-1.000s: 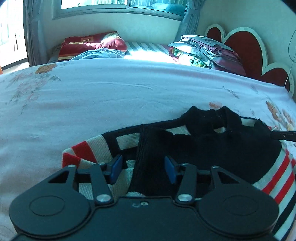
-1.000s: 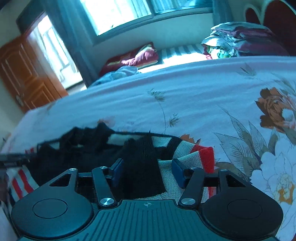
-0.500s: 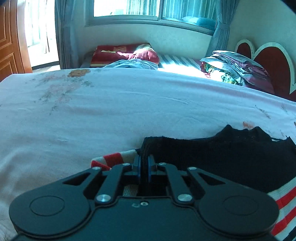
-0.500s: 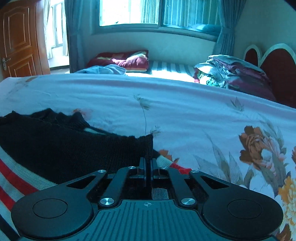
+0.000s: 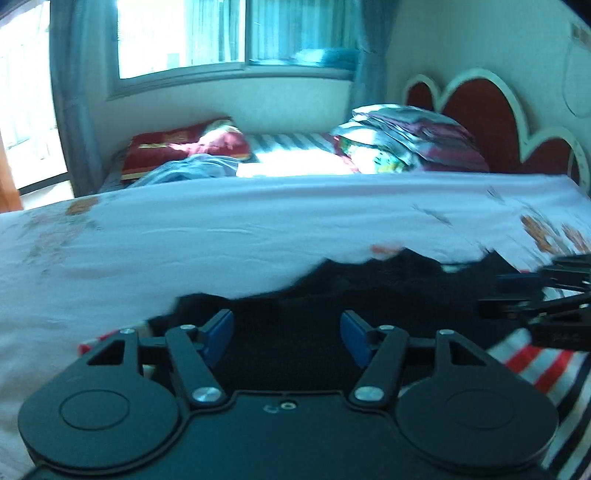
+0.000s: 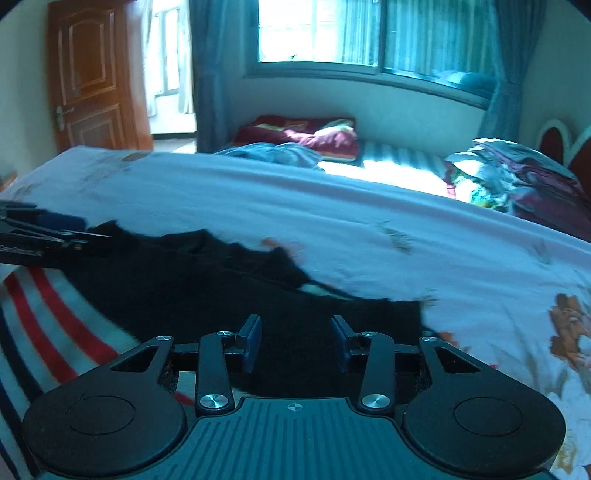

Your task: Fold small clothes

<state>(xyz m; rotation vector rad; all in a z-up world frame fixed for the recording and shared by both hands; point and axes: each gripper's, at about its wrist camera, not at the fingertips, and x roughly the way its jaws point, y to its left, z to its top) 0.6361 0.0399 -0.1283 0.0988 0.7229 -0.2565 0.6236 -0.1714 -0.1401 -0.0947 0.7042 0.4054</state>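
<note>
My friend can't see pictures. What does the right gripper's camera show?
The right gripper is open above a black sweater with red and white stripes, lying on a flowered bedsheet. The left gripper pokes in from the left edge.

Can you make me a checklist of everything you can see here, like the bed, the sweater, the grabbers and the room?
Surface: bed with a pale floral sheet, lightly wrinkled.
Job's things: sweater, black with red, white and dark stripes, lying on the bed beneath both grippers.
Clutter: folded pile near the headboard; red pillow and blue cloth on the far bed.
Grippers: left gripper open over the black part; right gripper open over the black part; neither grips it.
Cables: nothing seen.
Surroundings: window with curtains, wooden door, bright sun.
</note>
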